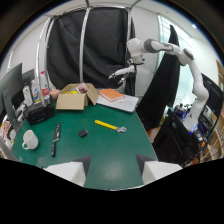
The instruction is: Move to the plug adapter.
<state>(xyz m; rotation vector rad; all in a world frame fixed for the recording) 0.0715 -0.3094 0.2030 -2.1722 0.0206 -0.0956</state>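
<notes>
Your claw (113, 170) hangs wide above green tabletop (100, 150), nothing between fingers. Plug adapter (83, 133) lies well ahead, between knife (55, 139) and yellow-handled wrench (110, 126). White mug (29, 140) beyond knife.

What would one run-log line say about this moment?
gripper: open, holding nothing | target: plug adapter on green table, ahead of the fingers, not reached | nearby: yellow wrench, black knife, white mug

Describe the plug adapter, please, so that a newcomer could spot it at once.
On the green table, look ahead of the open gripper, between the black knife and the yellow wrench. The adapter is the small, dark, blocky thing there, much shorter than either tool.
</notes>
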